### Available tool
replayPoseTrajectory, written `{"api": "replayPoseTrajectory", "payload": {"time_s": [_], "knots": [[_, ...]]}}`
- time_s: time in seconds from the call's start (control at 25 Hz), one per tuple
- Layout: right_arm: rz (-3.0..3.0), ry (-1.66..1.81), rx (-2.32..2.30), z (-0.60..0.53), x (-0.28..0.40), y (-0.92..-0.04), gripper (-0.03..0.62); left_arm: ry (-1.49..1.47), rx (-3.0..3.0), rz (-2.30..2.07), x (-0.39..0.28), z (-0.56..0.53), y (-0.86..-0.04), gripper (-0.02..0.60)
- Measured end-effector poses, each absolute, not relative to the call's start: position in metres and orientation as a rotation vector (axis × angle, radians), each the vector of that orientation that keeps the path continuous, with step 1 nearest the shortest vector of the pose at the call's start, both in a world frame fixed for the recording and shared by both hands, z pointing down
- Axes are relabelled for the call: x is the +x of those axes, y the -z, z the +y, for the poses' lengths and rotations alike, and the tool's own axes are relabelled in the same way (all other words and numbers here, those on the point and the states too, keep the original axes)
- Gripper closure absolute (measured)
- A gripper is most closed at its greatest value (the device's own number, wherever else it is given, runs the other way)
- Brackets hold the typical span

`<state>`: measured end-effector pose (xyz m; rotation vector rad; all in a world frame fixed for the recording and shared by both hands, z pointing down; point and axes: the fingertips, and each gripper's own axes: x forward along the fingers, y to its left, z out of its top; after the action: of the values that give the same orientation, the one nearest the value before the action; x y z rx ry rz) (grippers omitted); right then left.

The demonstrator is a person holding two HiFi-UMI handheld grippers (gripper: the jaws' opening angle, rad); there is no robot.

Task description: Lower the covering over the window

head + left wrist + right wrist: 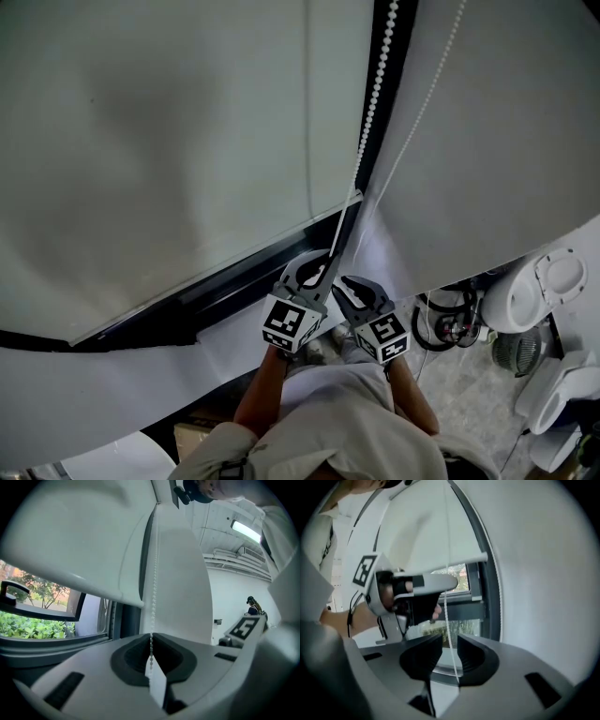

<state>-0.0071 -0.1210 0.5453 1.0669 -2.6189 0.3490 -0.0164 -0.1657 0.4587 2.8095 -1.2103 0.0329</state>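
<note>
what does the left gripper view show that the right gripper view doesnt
Only left: the left tool shut on the bead chain, and a ceiling light. Only right: the right tool open with the chain running between its jaws, and a forearm behind the left tool. Both: the chain, the white blind and the window frame.

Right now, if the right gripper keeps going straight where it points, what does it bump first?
Probably the thin white beaded pull cord, hanging between the open jaws of the right gripper. Behind it comes the dark window frame, though depth is unclear.
</note>
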Motion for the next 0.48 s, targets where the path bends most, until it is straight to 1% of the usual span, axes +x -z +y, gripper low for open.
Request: {"api": "replayPoseTrajectory", "payload": {"time_s": [0.24, 0.48], "knots": [[-2.703, -0.163, 1.131, -0.130, 0.002, -0.460, 0.496, -0.023, 2.809, -1.199, -0.015, -0.163, -0.456, 0.561], [-2.780, -0.010, 1.138, -0.137, -0.002, -0.398, 0.491, -0.020, 2.808, -1.197, -0.014, -0.162, -0.457, 0.561]]}}
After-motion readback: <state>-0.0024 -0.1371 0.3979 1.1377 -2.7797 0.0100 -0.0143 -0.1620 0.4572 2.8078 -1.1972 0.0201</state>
